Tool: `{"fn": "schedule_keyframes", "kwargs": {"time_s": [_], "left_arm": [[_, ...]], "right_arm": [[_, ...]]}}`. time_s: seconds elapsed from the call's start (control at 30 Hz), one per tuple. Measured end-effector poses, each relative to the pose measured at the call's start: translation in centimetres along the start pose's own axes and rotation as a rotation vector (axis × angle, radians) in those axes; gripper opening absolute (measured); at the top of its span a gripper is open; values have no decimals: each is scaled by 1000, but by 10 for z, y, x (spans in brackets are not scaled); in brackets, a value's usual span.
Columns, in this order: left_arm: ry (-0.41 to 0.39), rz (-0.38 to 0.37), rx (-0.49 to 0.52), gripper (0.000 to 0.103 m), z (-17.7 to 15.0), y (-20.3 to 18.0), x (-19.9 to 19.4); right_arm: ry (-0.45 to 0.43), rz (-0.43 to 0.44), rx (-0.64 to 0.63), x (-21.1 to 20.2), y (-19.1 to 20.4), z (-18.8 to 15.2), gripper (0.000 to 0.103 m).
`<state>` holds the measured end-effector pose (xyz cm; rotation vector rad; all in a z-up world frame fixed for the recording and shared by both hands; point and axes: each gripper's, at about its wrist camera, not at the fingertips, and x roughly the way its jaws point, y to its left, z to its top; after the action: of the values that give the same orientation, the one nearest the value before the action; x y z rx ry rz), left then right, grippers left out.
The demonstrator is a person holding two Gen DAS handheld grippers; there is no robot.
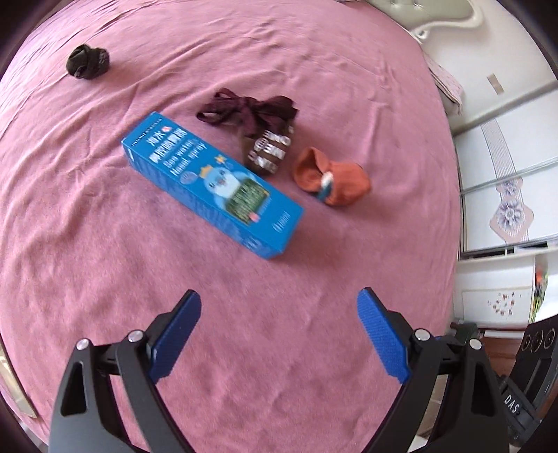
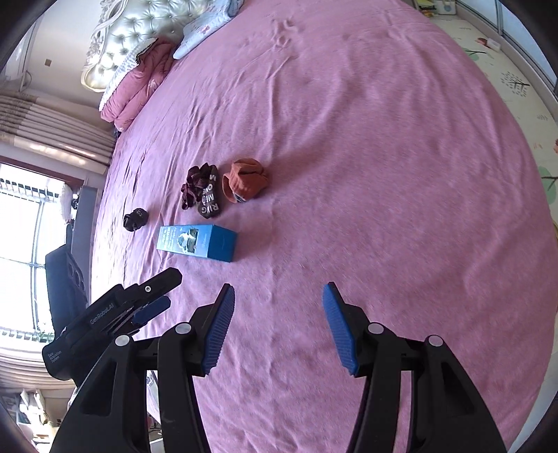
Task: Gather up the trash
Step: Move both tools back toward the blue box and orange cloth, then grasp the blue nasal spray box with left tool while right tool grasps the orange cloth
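A blue nasal-spray carton [image 1: 212, 184] lies flat on the pink bedspread [image 1: 314, 87], ahead of my left gripper [image 1: 279, 299], which stands open and empty above the cloth. Beyond the carton lie a dark brown sock with white lettering [image 1: 268, 153], a maroon ribbon-like cloth [image 1: 244, 108], an orange rolled sock [image 1: 331, 181] and a small black bundle [image 1: 87, 61]. In the right wrist view the carton [image 2: 197, 242] lies ahead and to the left of my right gripper [image 2: 277, 296], also open and empty. The left gripper [image 2: 153, 296] shows at the lower left there.
Pillows and a folded pink quilt [image 2: 136, 87] sit against the tufted headboard [image 2: 139, 31] at the far end. A white wardrobe [image 1: 505, 209] stands past the bed's right edge. A floor mat [image 2: 516, 87] lies beyond the other side. A bright window [image 2: 21, 244] is at the left.
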<state>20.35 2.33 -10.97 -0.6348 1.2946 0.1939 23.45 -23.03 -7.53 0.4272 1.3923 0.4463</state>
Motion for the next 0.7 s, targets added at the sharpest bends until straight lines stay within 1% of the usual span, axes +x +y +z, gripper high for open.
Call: {"fn": "schedule_keyframes", "kwargs": {"time_s": [0.17,0.27,0.33,0.4,0.5,0.6,0.7], "left_arm": [[-16,14,-107,90,32,17,17],[-26,18,-141,90,49,23,28],[-24,36,-161,90,57,26,35],[-19,31,-196,90,64,31,42],[-16,50,-227,90,72,37,51],[9,45,-253,90,79,42,67],[47,51,-250,90,85,46,82]], "right_arm": [[26,2,-35,27,12,23,52],[32,-11,-71,41,16,34,52],[38,-17,-79,50,18,40,52],[41,-16,-78,57,18,45,52],[40,-17,-81,66,19,54,52],[44,-19,-84,78,24,64,52],[49,-26,-93,88,28,72,52]]}}
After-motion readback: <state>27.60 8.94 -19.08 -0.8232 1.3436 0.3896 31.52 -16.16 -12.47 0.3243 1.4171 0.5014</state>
